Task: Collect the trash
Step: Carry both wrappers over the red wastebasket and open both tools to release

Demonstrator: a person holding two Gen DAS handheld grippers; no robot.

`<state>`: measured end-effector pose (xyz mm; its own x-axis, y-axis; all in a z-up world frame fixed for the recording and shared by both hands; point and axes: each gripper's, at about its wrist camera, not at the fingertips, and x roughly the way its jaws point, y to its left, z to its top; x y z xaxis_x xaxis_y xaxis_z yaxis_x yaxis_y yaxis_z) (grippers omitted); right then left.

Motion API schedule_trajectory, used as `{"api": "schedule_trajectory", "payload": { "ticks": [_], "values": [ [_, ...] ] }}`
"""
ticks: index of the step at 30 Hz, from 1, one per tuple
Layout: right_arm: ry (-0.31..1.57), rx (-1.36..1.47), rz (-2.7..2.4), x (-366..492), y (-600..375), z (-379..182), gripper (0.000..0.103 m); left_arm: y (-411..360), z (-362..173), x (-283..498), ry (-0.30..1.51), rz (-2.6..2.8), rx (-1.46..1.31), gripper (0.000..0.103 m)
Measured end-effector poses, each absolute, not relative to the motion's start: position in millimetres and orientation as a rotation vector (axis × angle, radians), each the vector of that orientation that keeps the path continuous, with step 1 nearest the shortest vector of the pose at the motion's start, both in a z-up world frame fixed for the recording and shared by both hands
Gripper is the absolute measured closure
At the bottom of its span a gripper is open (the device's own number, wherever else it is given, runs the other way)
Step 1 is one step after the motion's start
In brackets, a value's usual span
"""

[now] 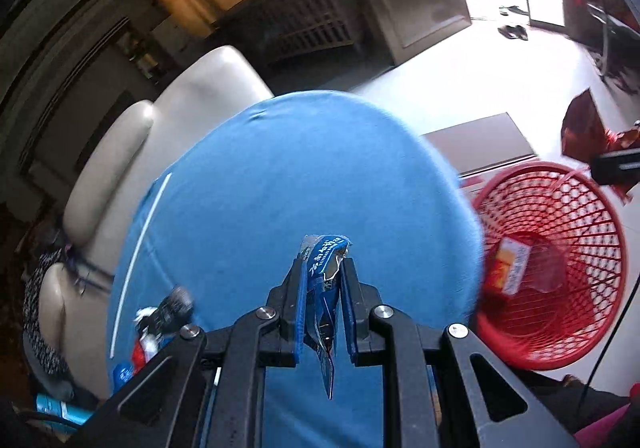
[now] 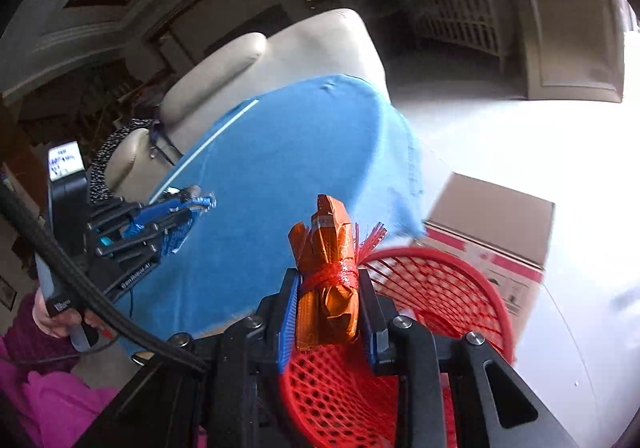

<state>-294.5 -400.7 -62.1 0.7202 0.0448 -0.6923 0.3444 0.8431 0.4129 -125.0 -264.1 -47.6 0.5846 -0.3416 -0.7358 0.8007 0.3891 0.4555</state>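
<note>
My left gripper (image 1: 325,268) is shut on a torn blue wrapper (image 1: 323,284) and holds it above the blue-covered table (image 1: 280,176). It also shows in the right wrist view (image 2: 192,208), still holding the blue wrapper. My right gripper (image 2: 329,280) is shut on an orange wrapper (image 2: 328,272) tied with red net, held over the rim of the red mesh basket (image 2: 448,288). The basket (image 1: 560,280) stands on the floor right of the table, with a yellow-red packet (image 1: 508,266) inside. Several wrappers (image 1: 160,324) lie on the table at lower left.
A beige sofa (image 1: 132,152) stands behind the table. A cardboard box (image 2: 496,232) sits on the floor beyond the basket. A white stick (image 1: 140,260) lies along the table's left side. The tiled floor (image 1: 480,80) spreads to the right.
</note>
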Motion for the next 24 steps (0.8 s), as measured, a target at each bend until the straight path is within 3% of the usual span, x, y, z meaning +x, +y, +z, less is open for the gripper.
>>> {"api": "schedule_trajectory", "payload": {
  "ticks": [12,24],
  "values": [
    [0.817,0.679,-0.24,-351.4,-423.2,-102.0,0.074,-274.1,-51.1,-141.9,0.942,-1.323,0.534,0.086],
    [0.841,0.745,-0.238,-344.5,-420.3,-126.7,0.074,-274.2,-59.9,-139.1,0.981,-1.371,0.521,0.086]
  ]
}}
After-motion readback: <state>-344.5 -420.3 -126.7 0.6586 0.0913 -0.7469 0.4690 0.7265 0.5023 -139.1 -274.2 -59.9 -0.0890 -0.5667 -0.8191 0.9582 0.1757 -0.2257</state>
